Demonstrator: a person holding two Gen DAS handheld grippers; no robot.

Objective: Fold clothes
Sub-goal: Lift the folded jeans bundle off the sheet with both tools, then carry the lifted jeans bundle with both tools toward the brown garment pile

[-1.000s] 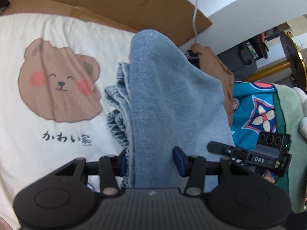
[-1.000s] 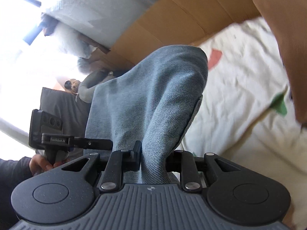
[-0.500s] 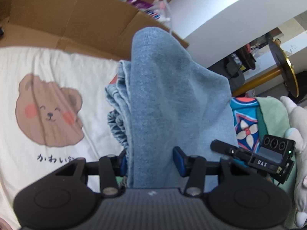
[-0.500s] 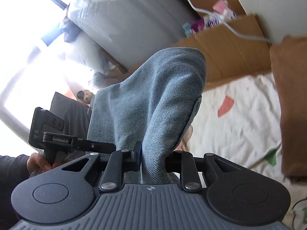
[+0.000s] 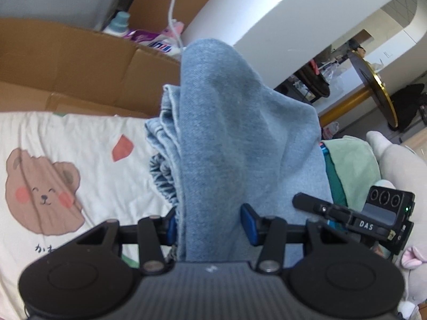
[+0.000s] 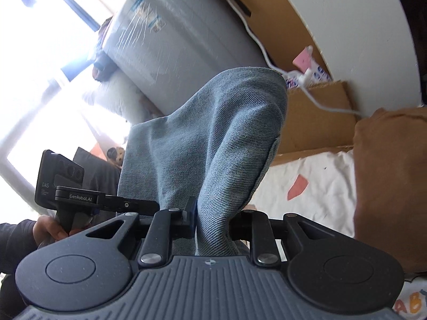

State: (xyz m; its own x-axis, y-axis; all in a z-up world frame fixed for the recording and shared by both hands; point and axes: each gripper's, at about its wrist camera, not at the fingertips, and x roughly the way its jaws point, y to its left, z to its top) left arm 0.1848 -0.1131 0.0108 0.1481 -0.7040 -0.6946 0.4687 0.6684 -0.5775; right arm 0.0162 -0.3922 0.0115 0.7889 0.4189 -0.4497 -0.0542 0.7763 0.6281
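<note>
A pair of blue jeans (image 5: 226,138) hangs lifted above the bed, draped over both tools. My left gripper (image 5: 210,225) is shut on the jeans, the denim bunched between its blue pads, with the gathered waistband (image 5: 162,178) hanging to the left. In the right wrist view the same jeans (image 6: 226,144) rise as a folded hump, and my right gripper (image 6: 213,218) is shut on that fabric. The other gripper (image 6: 80,194) and the hand holding it (image 6: 48,229) show at the left of that view.
A white bedsheet with a bear print (image 5: 40,192) lies below. Cardboard panels (image 5: 66,61) stand behind it, with a white cable (image 6: 307,90) and bottles (image 5: 120,25). A brown garment (image 6: 389,181) lies at the right. A green blanket (image 5: 355,165) and plush toy (image 5: 400,170) lie nearby.
Both grippers have risen and tilted upward with the jeans held; the bedsheet has dropped lower in both views and more wall and cardboard show.
</note>
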